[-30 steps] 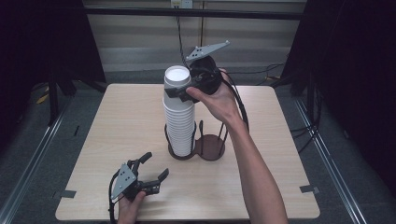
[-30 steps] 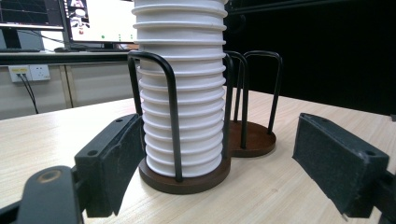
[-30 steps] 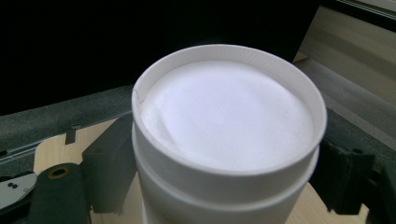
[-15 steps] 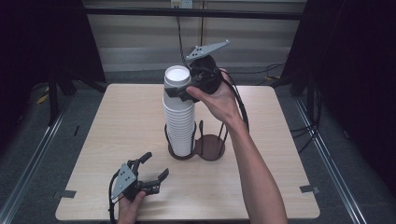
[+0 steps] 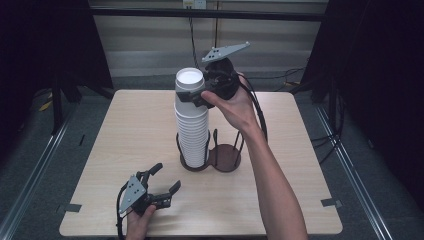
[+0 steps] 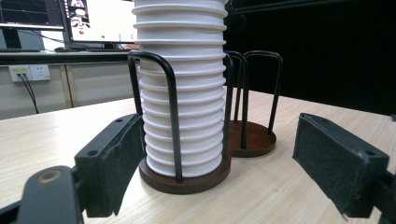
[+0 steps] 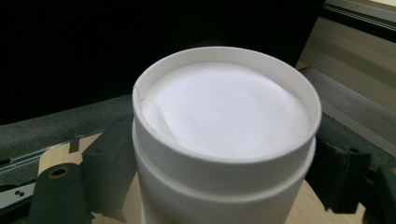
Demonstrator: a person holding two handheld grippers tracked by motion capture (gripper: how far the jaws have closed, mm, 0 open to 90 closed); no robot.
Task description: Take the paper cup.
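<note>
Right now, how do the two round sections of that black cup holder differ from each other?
The left section holds a tall stack of upside-down white paper cups; the right section holds nothing, so its brown base shows. The stack rises far above the left section's wire loops, while the right section's loops stand free. The right gripper sits at the top cup over the left section, with nothing over the right one. Both share round brown bases and black wire uprights.

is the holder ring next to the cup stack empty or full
Empty: the second ring shows its bare brown base, while the cup stack fills the ring beside it.
</note>
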